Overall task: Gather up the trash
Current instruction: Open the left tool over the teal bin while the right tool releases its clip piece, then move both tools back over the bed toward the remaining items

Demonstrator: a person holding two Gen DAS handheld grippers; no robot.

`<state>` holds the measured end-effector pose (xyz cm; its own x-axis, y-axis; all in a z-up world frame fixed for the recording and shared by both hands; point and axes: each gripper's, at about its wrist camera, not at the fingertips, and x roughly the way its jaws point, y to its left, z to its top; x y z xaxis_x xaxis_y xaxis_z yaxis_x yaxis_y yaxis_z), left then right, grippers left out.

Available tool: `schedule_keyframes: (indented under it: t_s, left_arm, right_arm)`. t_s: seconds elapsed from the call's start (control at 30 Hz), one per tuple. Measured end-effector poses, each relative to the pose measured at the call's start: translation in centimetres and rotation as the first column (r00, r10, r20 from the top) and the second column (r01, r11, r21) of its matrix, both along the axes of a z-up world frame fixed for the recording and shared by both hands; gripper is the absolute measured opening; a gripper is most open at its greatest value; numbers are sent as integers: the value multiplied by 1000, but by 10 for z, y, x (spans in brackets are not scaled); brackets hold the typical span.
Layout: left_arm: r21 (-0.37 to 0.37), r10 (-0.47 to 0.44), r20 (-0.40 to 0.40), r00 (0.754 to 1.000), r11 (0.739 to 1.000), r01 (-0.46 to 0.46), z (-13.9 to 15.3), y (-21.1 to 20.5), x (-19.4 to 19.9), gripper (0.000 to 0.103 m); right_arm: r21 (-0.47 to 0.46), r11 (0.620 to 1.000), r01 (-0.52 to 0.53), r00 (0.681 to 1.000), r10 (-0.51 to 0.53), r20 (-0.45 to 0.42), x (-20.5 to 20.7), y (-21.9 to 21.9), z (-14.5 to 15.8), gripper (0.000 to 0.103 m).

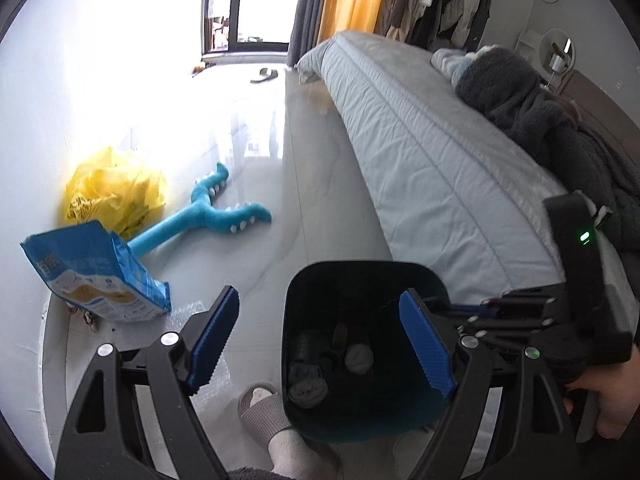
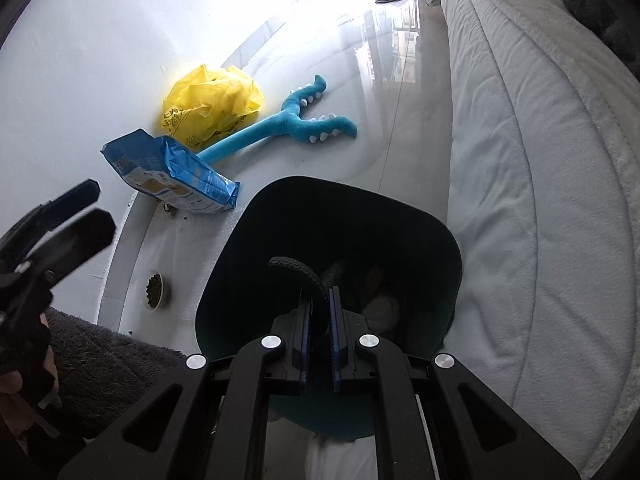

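A dark teal bin [image 1: 360, 267] stands on the floor against the bed, with a pale crumpled wad [image 1: 358, 360] and other scraps at its bottom. My left gripper [image 1: 320, 344] hangs above it, open, with nothing between its blue pads [image 1: 214, 340]. Over the mouth of the bin [image 2: 240, 256], my right gripper [image 2: 320, 296] is shut on a black curved ribbed strip [image 2: 298, 270] that arches up out of its pads. In the left wrist view, the right gripper [image 1: 472, 310] reaches in from the right. The left gripper [image 2: 68, 216] shows at the left edge of the right wrist view.
By the wall lie a yellow plastic bag [image 2: 212, 100], a blue printed pouch [image 2: 176, 172] and a blue plush toy [image 2: 296, 124]. A small bowl of pellets [image 2: 154, 290] sits near them. The bed [image 2: 520, 160] runs along the right. A foot in a grey slipper [image 1: 260, 408] stands beside the bin.
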<state>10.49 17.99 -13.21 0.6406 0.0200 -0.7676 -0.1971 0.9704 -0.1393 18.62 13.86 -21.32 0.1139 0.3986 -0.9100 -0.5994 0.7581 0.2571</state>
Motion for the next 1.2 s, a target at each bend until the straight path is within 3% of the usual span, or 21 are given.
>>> schedule_keyframes:
  t_s: [0.23, 0.3, 0.33, 0.37, 0.57, 0.7, 0.93, 1.2]
  left_arm:
    - [-16, -24, 65, 998, 1000, 26, 16, -6, 0, 86]
    - [-18, -24, 87, 996, 1000, 26, 21, -8, 0, 86]
    - [-15, -23, 95, 995, 1000, 24, 23, -9, -1, 86]
    - [-7, -24, 104, 994, 1000, 25, 26, -10, -1, 86]
    - [48, -35, 214, 976, 999, 25, 54, -23, -6, 86]
    - [35, -9, 290, 957, 999, -1, 74, -25, -10, 88]
    - [20, -7, 333, 943, 1000, 0, 89, -41, -5, 94]
    - [12, -59, 343, 937, 998, 59, 93, -76, 7, 96]
  right_arm:
    - [-45, 999, 2, 1000, -3, -23, -2, 0, -9, 11]
    - [-47, 999, 5, 1000, -6, -28, -2, -1, -9, 26]
    - [-46, 999, 6, 1000, -7, -29, -2, -2, -9, 45]
    - [-44, 999, 9, 1000, -10, -24, -4, -2, -8, 51]
    - [-8, 1000, -2, 1000, 2, -5, -11, -14, 7, 51]
    - [25, 1000, -5, 999, 4, 37, -14, -24, 27, 51]
    - [80, 997, 7, 993, -16, 115, -17, -51, 61, 56]
    - [143, 986, 89, 966, -121, 230, -12, -107, 98, 65]
